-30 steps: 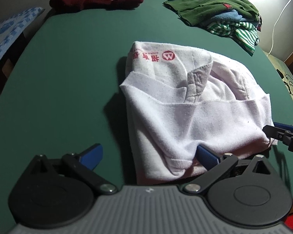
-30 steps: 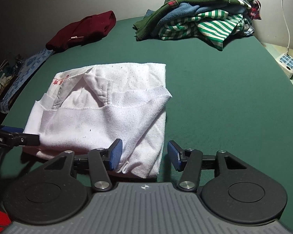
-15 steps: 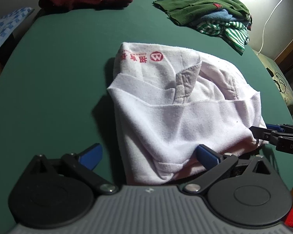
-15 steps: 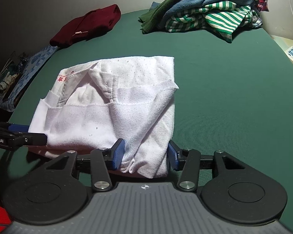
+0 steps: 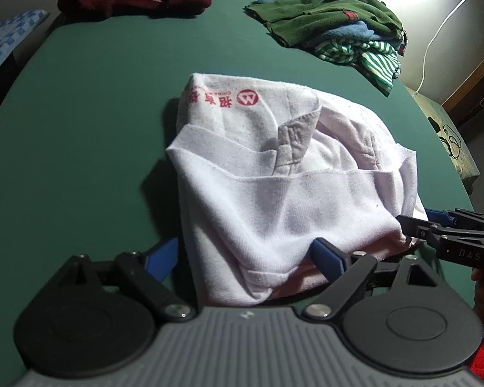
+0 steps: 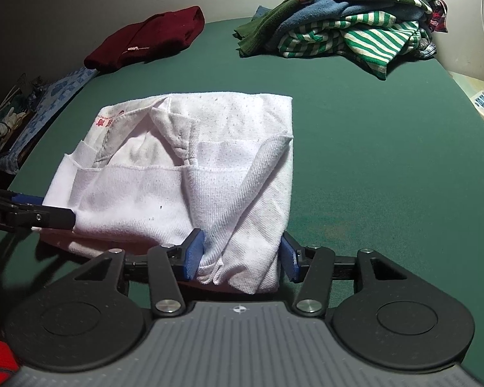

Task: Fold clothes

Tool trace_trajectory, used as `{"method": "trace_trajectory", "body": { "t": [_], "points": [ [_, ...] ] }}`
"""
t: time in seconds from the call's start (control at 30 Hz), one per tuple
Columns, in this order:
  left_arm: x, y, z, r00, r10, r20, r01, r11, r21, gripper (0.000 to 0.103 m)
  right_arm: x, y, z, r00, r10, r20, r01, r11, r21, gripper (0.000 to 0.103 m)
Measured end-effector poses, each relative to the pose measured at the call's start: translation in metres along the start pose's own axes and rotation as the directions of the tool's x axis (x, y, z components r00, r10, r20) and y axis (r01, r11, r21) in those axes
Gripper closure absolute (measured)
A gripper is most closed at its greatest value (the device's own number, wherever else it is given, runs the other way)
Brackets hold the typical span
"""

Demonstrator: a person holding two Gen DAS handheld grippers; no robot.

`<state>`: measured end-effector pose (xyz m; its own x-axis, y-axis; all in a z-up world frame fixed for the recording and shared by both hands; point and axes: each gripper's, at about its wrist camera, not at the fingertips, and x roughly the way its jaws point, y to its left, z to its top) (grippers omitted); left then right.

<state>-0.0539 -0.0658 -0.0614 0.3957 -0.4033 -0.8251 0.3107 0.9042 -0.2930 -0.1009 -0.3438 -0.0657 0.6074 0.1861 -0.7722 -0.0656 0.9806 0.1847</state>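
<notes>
White shirt (image 6: 190, 174) | near edge between right tongs (image 6: 240, 256) | grip unclear

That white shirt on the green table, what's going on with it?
A person is folding clothes with a hand-held claw in each hand. The white shirt lies partly folded on the table. The left claw and the right claw both straddle its near edge, open. An unfolded pile waits at the far side, and a maroon garment lies apart.
</notes>
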Motion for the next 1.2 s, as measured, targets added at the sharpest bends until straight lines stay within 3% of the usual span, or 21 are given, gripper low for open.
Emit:
{"method": "trace_trajectory", "body": {
  "t": [0.4, 0.6, 0.93, 1.2],
  "points": [
    [-0.003, 0.006, -0.003, 0.999, -0.036, 0.022, 0.037, 0.999, -0.036, 0.028, 0.000, -0.001, 0.000, 1.000, 0.005, 0.002, -0.005, 1.000, 0.001, 0.048],
    [-0.002, 0.004, -0.003, 0.999, -0.045, 0.015, 0.045, 0.999, -0.024, 0.020, -0.002, -0.008, 0.003, 1.000, 0.026, -0.006, -0.026, 0.999, 0.037, 0.048],
    [0.003, 0.019, 0.013, 0.994, -0.107, -0.021, 0.104, 0.989, -0.110, 0.008, -0.002, -0.029, 0.017, 0.996, 0.083, -0.025, -0.077, 0.981, 0.178, 0.053],
    [0.012, 0.019, 0.025, 0.996, -0.089, -0.008, 0.088, 0.991, -0.100, 0.005, 0.013, -0.029, 0.031, 0.997, 0.066, -0.044, -0.058, 0.986, 0.156, 0.053]
  ]
}}
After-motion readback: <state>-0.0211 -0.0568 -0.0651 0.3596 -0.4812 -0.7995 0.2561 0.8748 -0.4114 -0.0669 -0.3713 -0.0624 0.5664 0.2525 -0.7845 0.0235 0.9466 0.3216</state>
